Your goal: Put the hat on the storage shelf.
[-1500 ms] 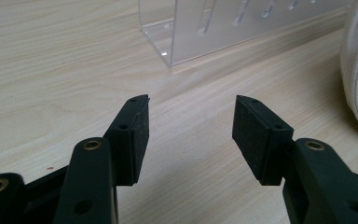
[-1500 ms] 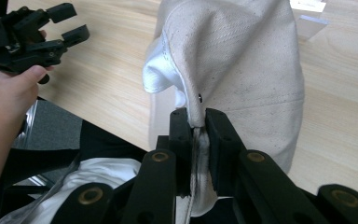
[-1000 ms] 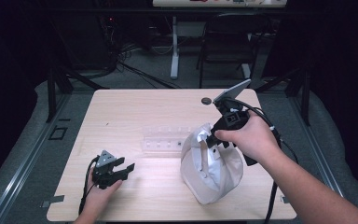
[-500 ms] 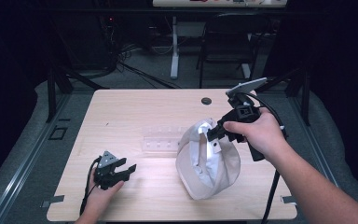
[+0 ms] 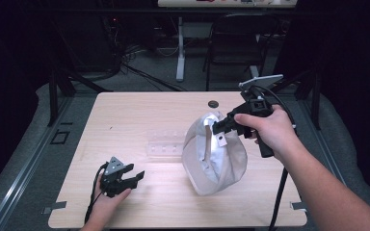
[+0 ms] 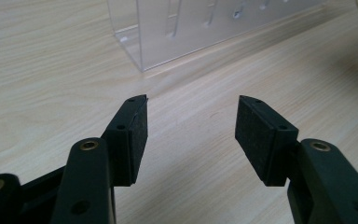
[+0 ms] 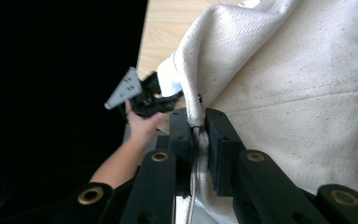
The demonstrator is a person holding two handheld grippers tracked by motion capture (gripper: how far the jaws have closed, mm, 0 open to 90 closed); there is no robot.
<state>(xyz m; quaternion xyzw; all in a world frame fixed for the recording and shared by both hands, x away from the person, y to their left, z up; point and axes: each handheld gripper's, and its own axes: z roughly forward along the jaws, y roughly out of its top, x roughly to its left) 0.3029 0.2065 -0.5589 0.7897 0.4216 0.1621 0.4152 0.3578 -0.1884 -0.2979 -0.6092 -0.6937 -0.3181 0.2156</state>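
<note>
A cream cloth bag (image 5: 214,156) hangs over the right half of the wooden table (image 5: 139,115); its bottom rests on the tabletop. My right gripper (image 5: 218,128) is shut on the bag's upper rim, and the cloth (image 7: 279,79) sits pinched between its pads (image 7: 214,140). My left gripper (image 5: 134,176) rests on the table near the front left edge, jaws open with nothing between them (image 6: 191,126). A clear plastic rack (image 5: 166,143) lies mid-table, just left of the bag, and stands ahead of the left gripper (image 6: 191,28).
A small dark round object (image 5: 214,103) lies near the table's far edge. Beyond the table stand a chair (image 5: 236,43) and cables on a dark floor. Bare tabletop stretches to the left and far side.
My right hand has lifted the bag's rim and swung it to the right and up, so the bag stands taller. The left gripper has stayed put.
</note>
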